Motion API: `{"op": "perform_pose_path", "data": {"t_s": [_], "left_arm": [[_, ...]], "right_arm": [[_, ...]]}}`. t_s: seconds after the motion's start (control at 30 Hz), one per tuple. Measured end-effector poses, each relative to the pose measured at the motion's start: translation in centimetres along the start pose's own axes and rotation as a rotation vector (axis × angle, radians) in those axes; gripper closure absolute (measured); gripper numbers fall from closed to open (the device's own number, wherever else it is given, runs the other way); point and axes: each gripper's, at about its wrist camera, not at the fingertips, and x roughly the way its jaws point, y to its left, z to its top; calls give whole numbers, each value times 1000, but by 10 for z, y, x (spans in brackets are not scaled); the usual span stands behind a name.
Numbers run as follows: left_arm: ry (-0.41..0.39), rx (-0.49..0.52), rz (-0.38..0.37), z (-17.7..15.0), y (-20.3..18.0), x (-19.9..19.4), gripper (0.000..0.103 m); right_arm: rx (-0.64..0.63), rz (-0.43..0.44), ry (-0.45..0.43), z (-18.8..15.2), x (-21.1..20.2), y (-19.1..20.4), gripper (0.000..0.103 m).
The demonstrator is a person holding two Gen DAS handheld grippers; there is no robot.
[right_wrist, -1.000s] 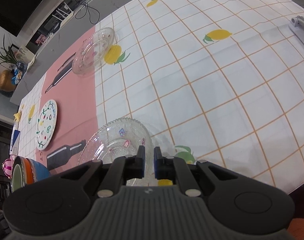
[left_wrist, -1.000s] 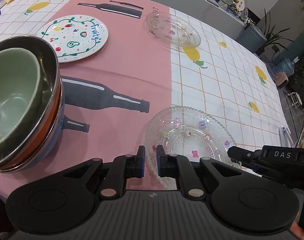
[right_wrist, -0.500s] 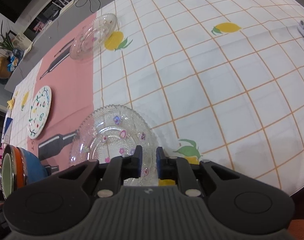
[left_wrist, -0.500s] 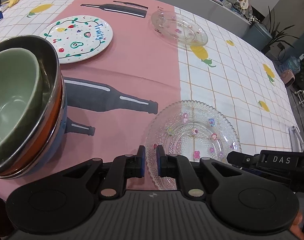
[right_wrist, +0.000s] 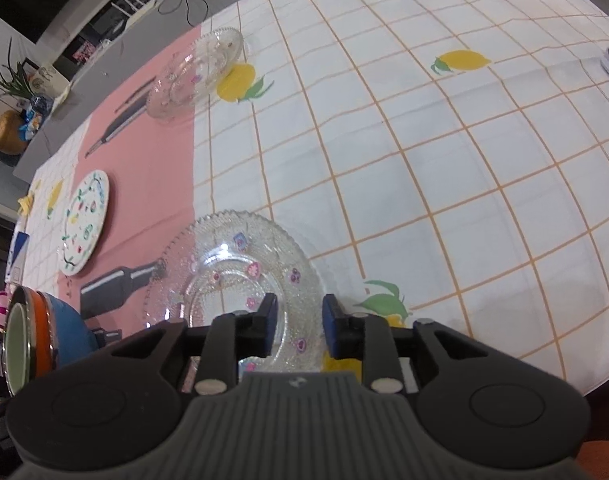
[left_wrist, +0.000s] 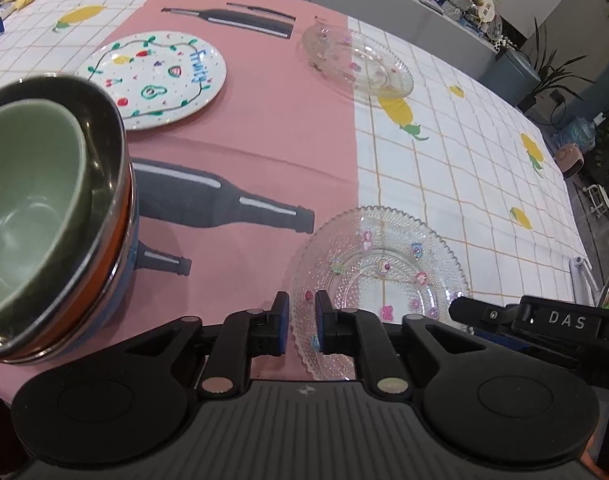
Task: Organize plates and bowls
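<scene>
Opening, both tongs straddle the near glass plate (left_wrist: 378, 268) rim, gripping nothing; only the left view shows the right tongs (left_wrist: 464, 308).

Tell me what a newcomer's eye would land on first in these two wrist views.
Probably the near glass plate, lying flat across the pink-and-white seam of the tablecloth, with the left gripper and right gripper at its near rim, both just opening, pads not pressing it. Next, the stack of bowls at far left, green one on top. Farther back sit the painted fruit plate and a second glass plate.
</scene>
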Motion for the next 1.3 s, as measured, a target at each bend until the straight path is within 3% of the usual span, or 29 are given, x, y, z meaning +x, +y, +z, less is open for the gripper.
{"op": "perform_pose_path", "data": {"t_s": [0.2, 0.4, 0.53, 0.73, 1.0, 1.3], "left_arm": [[-23, 27, -48, 6, -7, -17, 61], [-64, 108, -72, 16, -16, -45, 55], [-76, 133, -89, 28, -14, -67, 55], [-142, 185, -23, 46, -3, -97, 55], [-201, 140, 16, 67, 36, -124, 55], [-255, 84, 69, 97, 80, -134, 55]], "right_arm": [[0, 21, -75, -1, -14, 2, 57], [-30, 19, -129, -4, -26, 14, 49], [-11, 36, -129, -8, -29, 25, 48], [-40, 74, -122, -12, -34, 60, 47], [-87, 150, -114, -7, -36, 115, 45], [-167, 168, -92, 1, -22, 172, 44]]}}
